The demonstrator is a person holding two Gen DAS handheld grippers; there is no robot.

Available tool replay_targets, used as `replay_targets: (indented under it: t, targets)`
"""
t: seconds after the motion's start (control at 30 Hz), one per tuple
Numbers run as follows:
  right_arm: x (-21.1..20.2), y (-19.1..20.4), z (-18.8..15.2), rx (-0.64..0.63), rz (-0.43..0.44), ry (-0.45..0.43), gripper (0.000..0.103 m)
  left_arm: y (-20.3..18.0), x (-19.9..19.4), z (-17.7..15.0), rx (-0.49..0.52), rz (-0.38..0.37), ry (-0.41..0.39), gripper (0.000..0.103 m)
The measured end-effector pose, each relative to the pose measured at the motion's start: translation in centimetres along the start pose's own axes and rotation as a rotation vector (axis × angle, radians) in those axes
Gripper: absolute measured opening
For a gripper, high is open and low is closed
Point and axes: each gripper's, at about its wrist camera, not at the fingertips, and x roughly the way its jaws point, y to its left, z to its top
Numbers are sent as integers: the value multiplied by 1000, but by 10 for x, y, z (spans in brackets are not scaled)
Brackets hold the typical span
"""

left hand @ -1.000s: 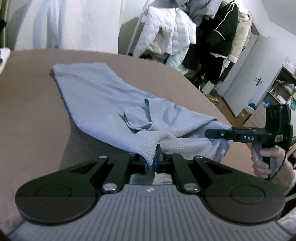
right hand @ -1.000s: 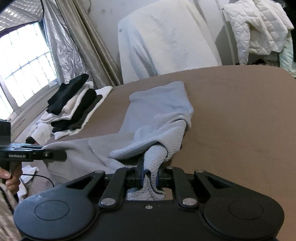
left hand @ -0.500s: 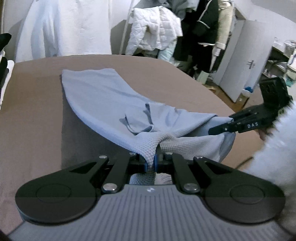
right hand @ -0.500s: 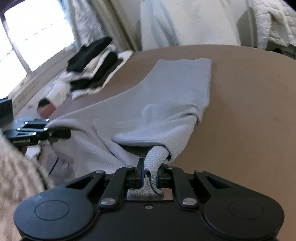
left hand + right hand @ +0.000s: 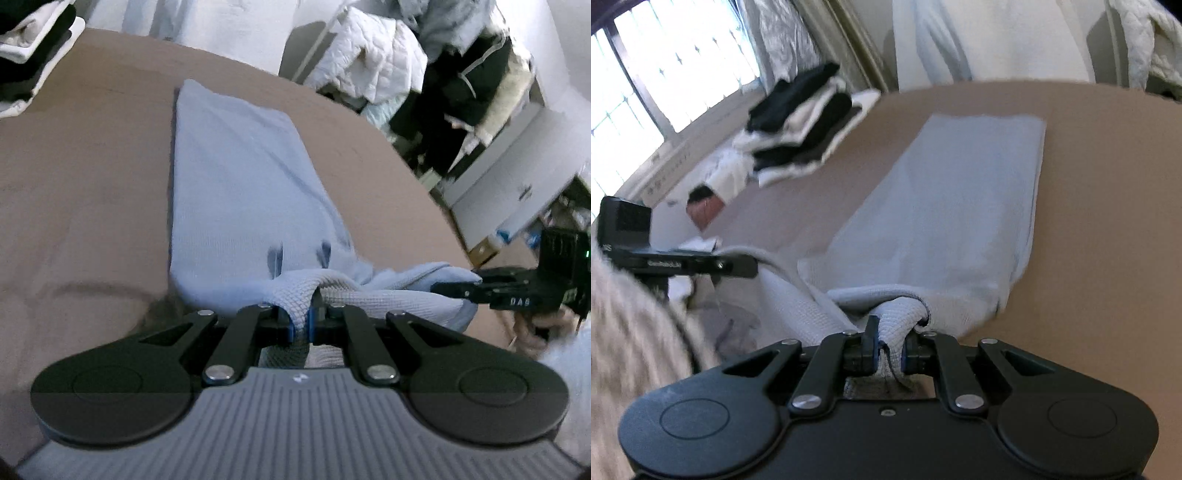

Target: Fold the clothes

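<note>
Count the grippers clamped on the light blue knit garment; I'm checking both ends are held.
2. The left gripper pinches the light blue knit garment at its near edge; the right gripper pinches a bunched fold beside it. None appears hidden.

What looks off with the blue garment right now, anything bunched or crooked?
The light blue garment lies fairly flat at its far end, but the near end is gathered into ridges between the left gripper and right gripper, both clamped on it. Nothing looks torn or spilled. The folded stack sits tidy.
</note>
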Motion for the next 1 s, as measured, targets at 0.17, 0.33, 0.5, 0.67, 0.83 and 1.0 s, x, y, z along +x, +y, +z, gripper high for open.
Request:
replay_targets:
  t: [0.17,0.33,0.5,0.67,0.83,1.0]
  targets:
    - [28,-25,66,-34,-52,-55,13,14,44,67,49,44,-40,6]
    - [75,-74,124,124,-41,-34,13,45,97,107,17,63,-38,6]
    - [120,-122,159,198,-71,6,13,81,142,145,-22,47,-15,6]
    - [165,-156,193,243,-122,51,12,115,190,180,-94,30,33,6]
    - [196,-174,209,272,-197,83,12,128,212,194,-102,-4,-8,6]
    - [202,-171,230,224,-237,62,12,150,227,212,-181,-46,-74,6]
